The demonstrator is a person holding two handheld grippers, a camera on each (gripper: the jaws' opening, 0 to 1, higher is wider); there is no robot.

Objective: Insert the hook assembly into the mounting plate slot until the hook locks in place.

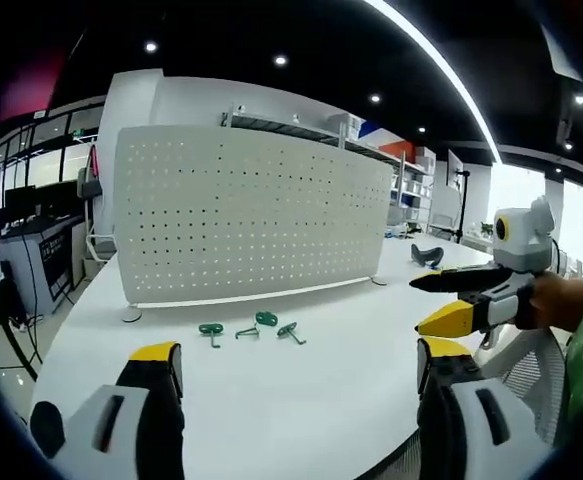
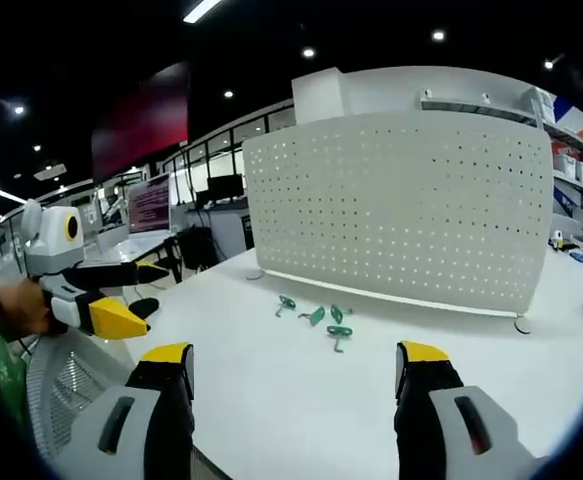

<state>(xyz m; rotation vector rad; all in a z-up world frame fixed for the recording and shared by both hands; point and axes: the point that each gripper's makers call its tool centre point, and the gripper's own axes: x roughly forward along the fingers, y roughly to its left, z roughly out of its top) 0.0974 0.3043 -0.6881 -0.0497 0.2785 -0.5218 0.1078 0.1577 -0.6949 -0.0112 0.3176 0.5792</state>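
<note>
Bright ceiling lights, sharp centre, strong fisheye bending at edges.

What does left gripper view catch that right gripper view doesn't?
Left gripper view alone: the right gripper, open, coming in from the right, and a dark object lying past the pegboard's end. Right gripper view alone: the left gripper, open, at left, and lit monitors behind it. Both: the white perforated pegboard standing on the white table, green hooks lying before it, and open jaws.
</note>
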